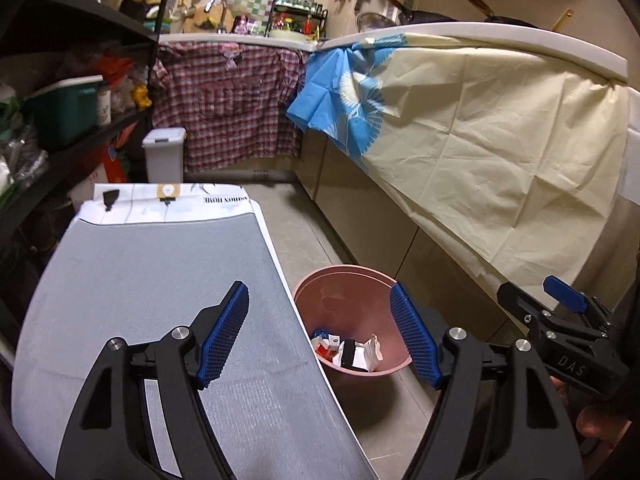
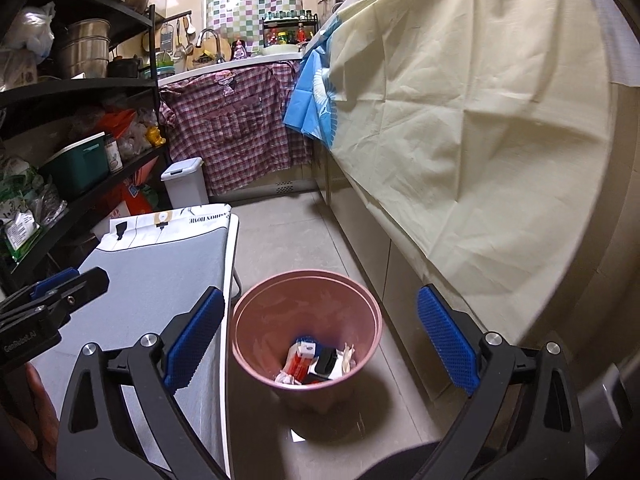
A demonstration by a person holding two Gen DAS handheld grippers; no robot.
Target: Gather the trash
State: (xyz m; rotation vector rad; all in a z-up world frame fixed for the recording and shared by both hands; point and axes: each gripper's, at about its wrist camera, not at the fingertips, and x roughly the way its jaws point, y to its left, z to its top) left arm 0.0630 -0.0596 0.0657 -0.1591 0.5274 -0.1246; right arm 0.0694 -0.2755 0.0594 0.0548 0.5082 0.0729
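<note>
1. The tiled floor (image 2: 288, 236) carries a pink bin (image 2: 256, 344) standing upright, just beside the grey-covered table (image 1: 160, 280).
2. A small white lidded bin (image 2: 185, 182) stands on the floor beyond the table.

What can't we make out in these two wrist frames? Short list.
- Bottom layer of trash in the pink bin: both views, top scraps cover it.
- Near end of the grey table: left wrist view, left gripper blocks it; right wrist view, frame edge cuts it.
- Right gripper body: left wrist view, cut by the right edge.
- Shelf contents: both views, dim and too small.
</note>
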